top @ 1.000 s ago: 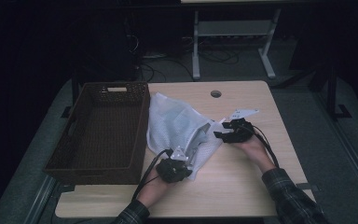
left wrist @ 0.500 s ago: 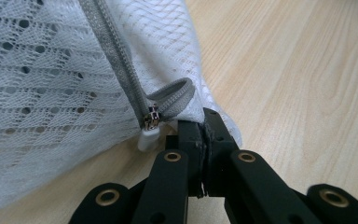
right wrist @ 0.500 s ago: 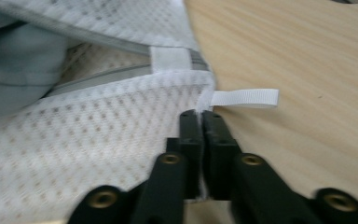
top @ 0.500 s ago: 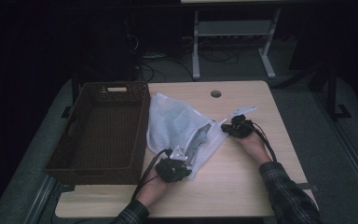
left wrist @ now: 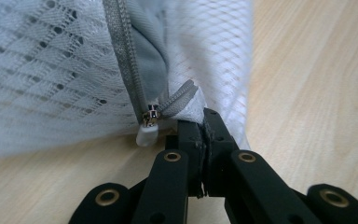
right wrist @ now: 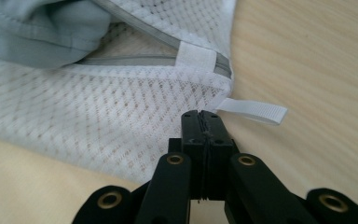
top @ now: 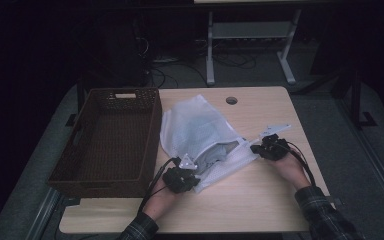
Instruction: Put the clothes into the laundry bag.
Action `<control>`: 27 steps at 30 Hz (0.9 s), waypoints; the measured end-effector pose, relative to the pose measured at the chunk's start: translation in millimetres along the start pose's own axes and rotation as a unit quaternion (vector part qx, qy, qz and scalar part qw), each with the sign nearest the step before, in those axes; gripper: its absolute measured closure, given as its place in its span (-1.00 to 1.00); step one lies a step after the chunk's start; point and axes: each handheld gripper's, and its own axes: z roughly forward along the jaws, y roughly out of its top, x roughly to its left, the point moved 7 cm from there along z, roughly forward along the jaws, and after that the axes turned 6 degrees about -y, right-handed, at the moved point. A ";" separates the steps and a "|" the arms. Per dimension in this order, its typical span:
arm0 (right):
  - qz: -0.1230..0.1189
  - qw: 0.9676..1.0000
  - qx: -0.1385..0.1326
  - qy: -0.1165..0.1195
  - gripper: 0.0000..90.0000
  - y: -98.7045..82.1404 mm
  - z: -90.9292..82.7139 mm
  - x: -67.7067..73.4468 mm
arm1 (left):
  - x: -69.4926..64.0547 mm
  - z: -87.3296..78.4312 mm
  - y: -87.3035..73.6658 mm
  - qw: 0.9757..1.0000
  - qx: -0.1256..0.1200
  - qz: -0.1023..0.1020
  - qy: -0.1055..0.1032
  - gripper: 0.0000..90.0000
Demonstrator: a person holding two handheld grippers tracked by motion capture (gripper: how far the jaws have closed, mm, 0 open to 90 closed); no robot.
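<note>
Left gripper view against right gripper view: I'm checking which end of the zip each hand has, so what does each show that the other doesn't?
Left gripper view: the zip slider with its white pull at the mesh laundry bag's corner, which the left gripper pinches. Right gripper view: a white fabric loop and the zip's white end tab; the right gripper, jaws just closed, is at the bag's edge. Both: white mesh, grey zip, grey cloth inside, wooden table.

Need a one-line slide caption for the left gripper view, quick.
Left gripper shut on the white mesh bag corner, beside its zipper pull.
</note>
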 end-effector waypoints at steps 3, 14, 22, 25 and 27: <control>0.006 1.000 -0.003 0.004 0.98 -7.4 -16.4 5.0 | 2.3 -0.7 -0.4 1.000 0.001 0.000 0.008 0.95; 0.000 1.000 0.007 0.027 0.92 -50.3 -59.6 31.6 | 4.9 -6.5 0.9 0.999 0.015 0.010 0.045 0.75; -0.025 0.997 -0.035 0.066 0.74 -32.7 -66.6 61.9 | -6.1 -38.8 15.6 0.999 -0.012 0.011 0.045 0.66; -0.050 0.994 -0.028 0.091 0.91 -26.7 -55.4 79.8 | -9.2 -41.6 20.7 0.999 -0.017 0.018 0.039 0.82; -0.066 0.992 -0.025 0.103 0.99 -22.9 -48.5 89.0 | -11.6 -38.0 25.6 0.999 -0.021 0.024 0.027 0.92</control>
